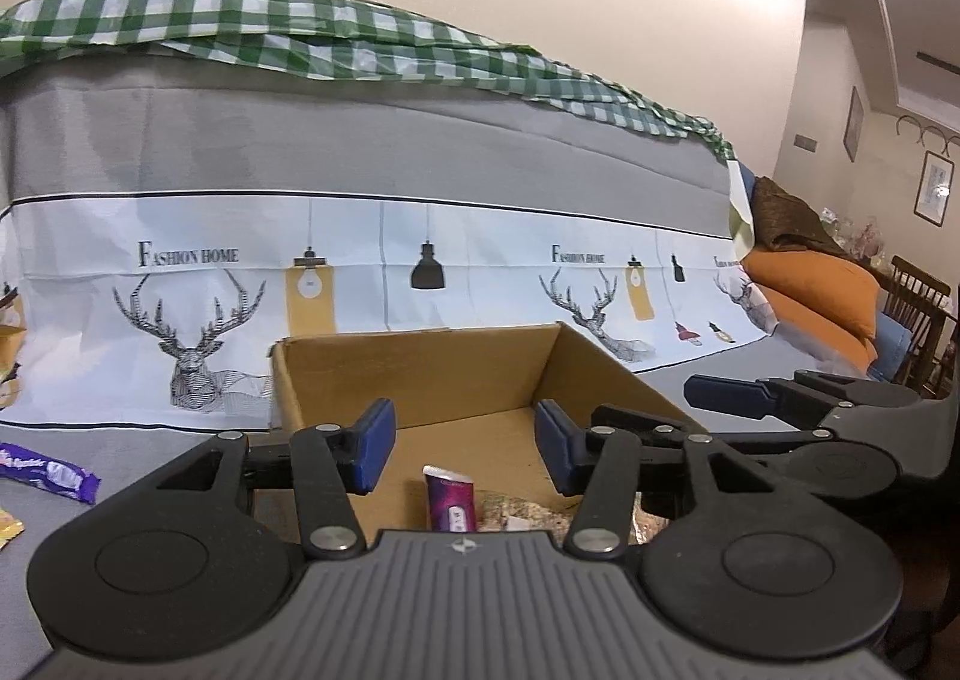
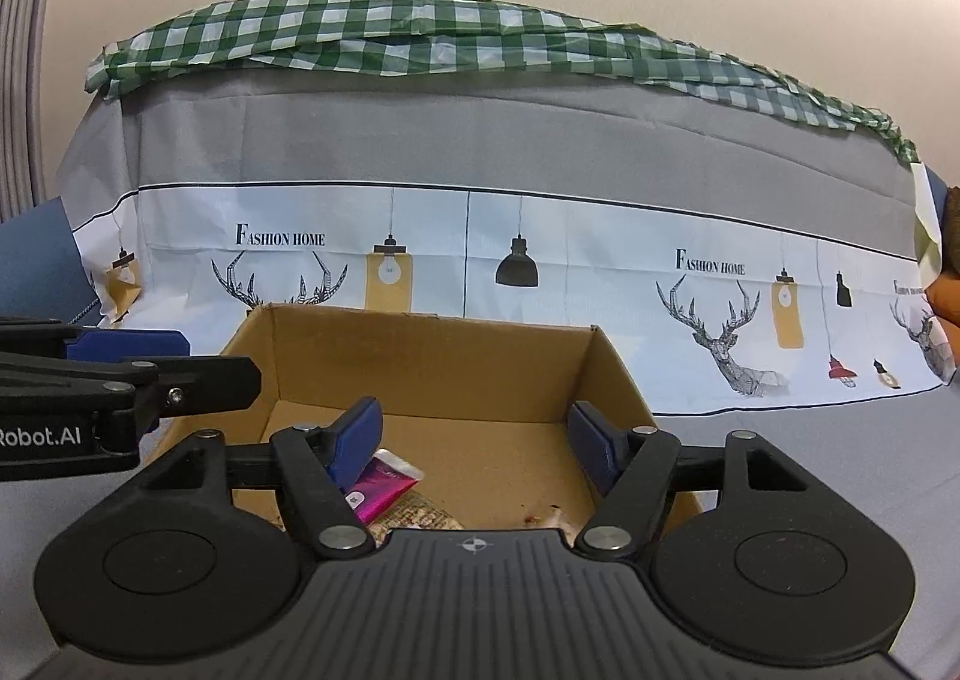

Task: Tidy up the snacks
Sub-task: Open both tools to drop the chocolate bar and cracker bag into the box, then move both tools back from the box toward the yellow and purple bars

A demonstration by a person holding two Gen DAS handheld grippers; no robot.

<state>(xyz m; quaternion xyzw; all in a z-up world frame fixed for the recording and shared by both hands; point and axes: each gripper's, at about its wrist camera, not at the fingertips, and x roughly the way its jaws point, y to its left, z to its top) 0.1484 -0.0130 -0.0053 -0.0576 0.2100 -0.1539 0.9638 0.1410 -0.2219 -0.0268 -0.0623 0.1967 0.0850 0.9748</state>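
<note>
Both grippers hang over the cardboard box's (image 2: 432, 362) near edge: left gripper (image 1: 465, 449) and right gripper (image 2: 477, 440), jaws apart, gripping nothing. Inside lie a magenta snack packet (image 2: 384, 485) and a speckled wrapper (image 2: 420, 515). A purple snack bar (image 1: 51, 470) remains outside on the grey cover, left; sorting appears unfinished.

Black tongs (image 1: 465, 443), blue pads (image 1: 375, 443), silver rivets.

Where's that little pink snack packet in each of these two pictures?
Left wrist view: the pink snack packet stands low at centre, inside the cardboard box.
Right wrist view: the packet lies lower left of centre, beside the right claw's left finger.
Shared landmark: the cardboard box.
</note>
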